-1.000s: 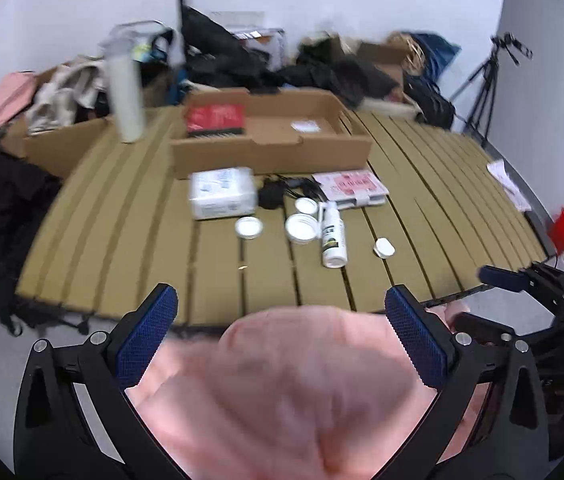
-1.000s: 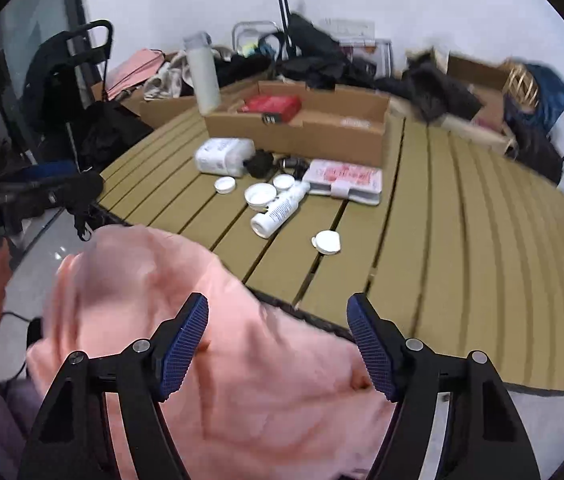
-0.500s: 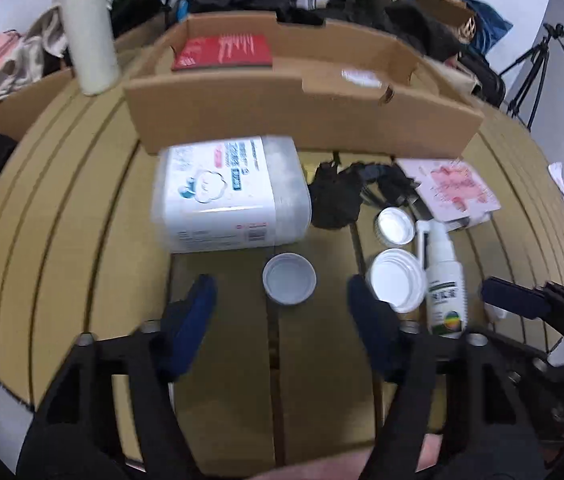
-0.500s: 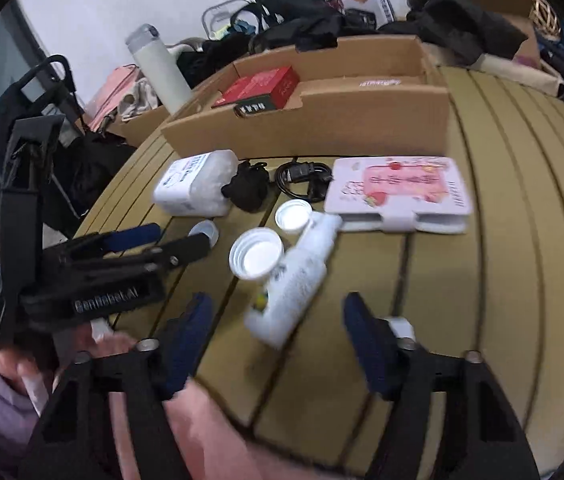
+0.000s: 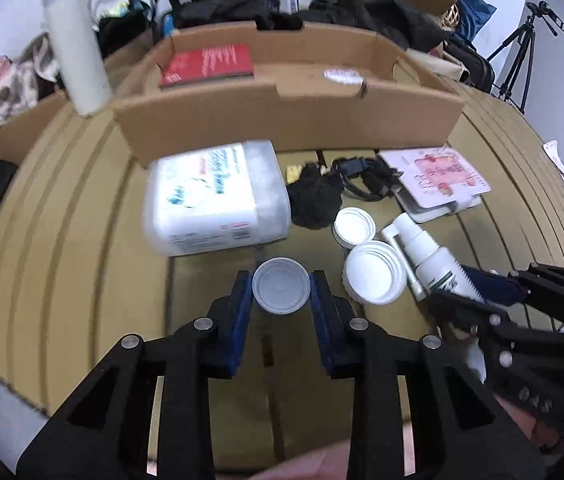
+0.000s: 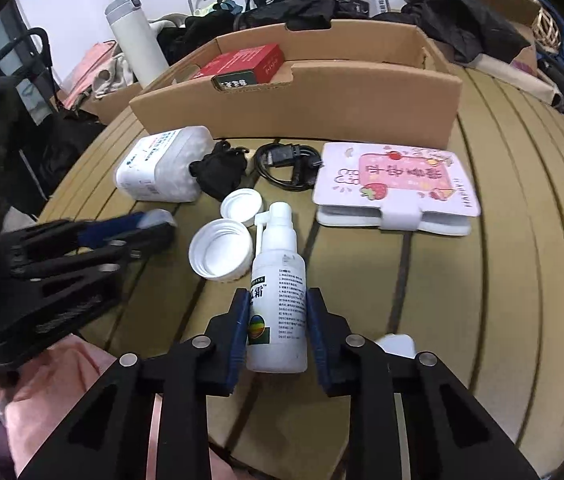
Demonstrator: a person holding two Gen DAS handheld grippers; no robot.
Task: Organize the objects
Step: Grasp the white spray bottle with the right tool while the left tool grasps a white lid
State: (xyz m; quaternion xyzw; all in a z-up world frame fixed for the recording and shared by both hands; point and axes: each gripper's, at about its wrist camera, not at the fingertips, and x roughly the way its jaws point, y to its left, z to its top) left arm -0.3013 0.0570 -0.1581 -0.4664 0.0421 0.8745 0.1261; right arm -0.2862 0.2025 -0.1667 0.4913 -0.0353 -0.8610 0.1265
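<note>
Both tools newly down: left tool around cap, right tool around spray bottle.

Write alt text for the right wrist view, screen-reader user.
The right gripper closes its blue pads on a white spray bottle lying on a slatted table. Beyond it lie two white lids, a black cable, a pink case and a cardboard box; the left gripper is at left.
</note>
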